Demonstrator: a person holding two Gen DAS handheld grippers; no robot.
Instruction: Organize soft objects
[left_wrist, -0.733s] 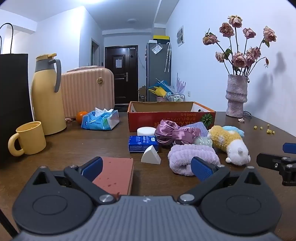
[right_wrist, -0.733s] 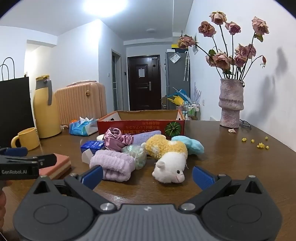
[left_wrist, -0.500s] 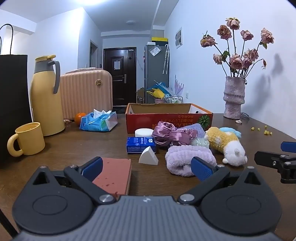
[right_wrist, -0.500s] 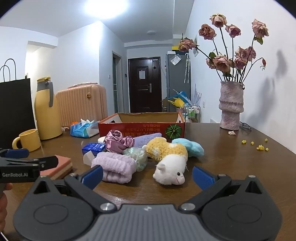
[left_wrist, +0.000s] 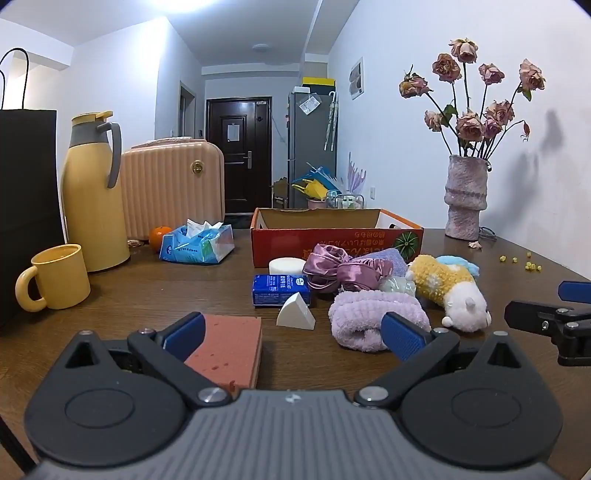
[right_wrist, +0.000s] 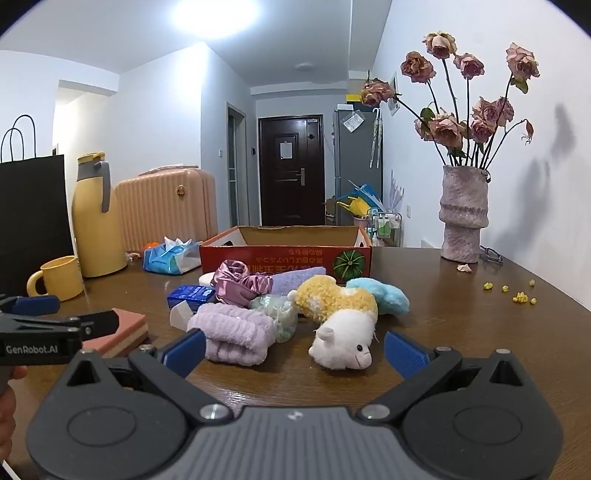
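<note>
Now we hover before the soft pile.
Our left gripper (left_wrist: 291, 332) and right gripper (right_wrist: 295, 350) gape empty; plush toy (right_wrist: 343, 325) lies near, cardboard box (right_wrist: 284, 254) far.

Left gripper (left_wrist: 293, 330) jaws wide, pink sponge (left_wrist: 229, 349), lilac towel (left_wrist: 373, 314), plush toy (left_wrist: 448, 291)

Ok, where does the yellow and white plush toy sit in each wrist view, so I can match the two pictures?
Left wrist view: plush toy lies right of centre, just right of the rolled purple towel.
Right wrist view: plush toy lies at centre, between the open tongs' tips, white head toward the camera.
Shared landmark: the red cardboard box right behind the pile in both.
</note>
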